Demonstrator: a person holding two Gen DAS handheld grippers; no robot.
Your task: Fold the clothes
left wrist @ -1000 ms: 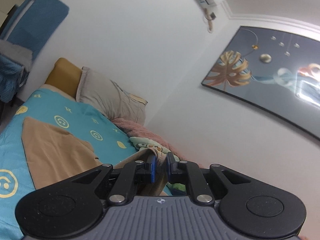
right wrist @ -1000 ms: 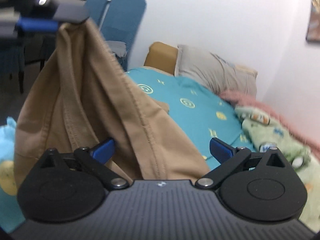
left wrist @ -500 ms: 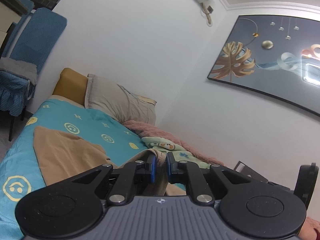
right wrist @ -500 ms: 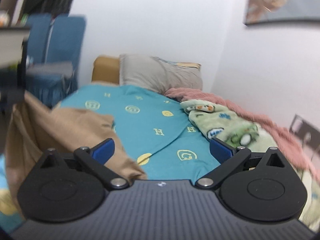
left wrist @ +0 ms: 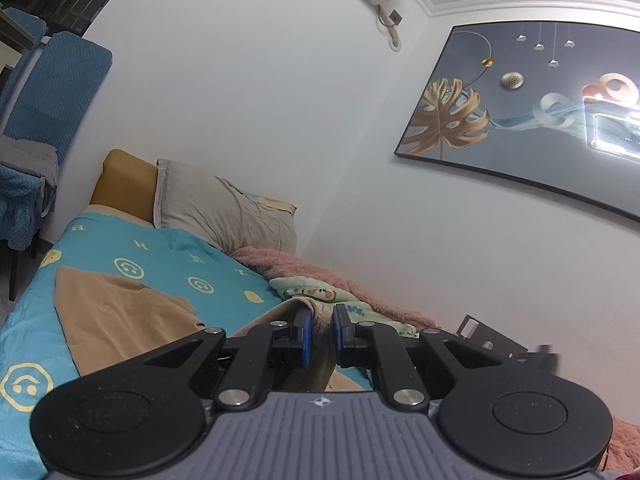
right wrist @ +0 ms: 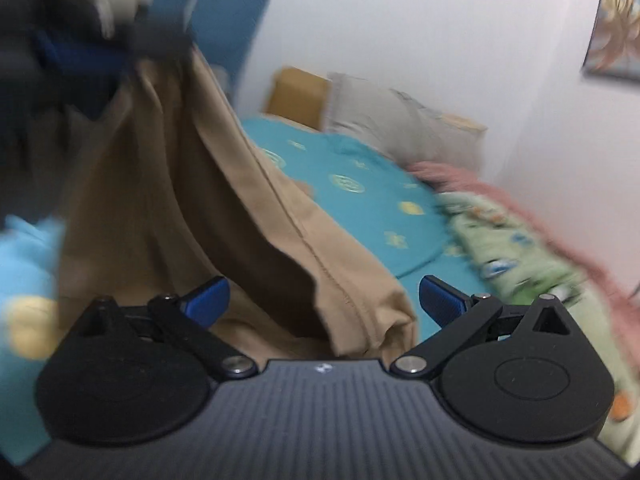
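We had the left gripper (left wrist: 320,334) pinched tight on a bunched edge of the tan garment (left wrist: 120,316), cloth wedged btwn the blue pads (left wrist: 306,336). From the right wrist view, the garment (right wrist: 208,208) hung down from that raised gripper (right wrist: 100,40) like a tent, w/ its lower part trailing onto the teal bedsheet (right wrist: 360,204). The rest lay flat on the sheet (left wrist: 168,256), near the grey pillow (left wrist: 224,212).

Right gripper (right wrist: 322,300) was spread wide, holding nothing; the stitched hem (right wrist: 352,312) sat just in front of it, btwn the two jaws but not touching either, as far as we could tell (view was blurry).

We judged the fabric light, soft, floppy, w/ no stiffness, so it would sag and swing from a single pinch. Not slippery-looking; the pads should bite fine. Best hold, we thought, was the double-stitched hem or corner, where layers are thicker. A second grip there would let us pull the edge straight before laying it down.
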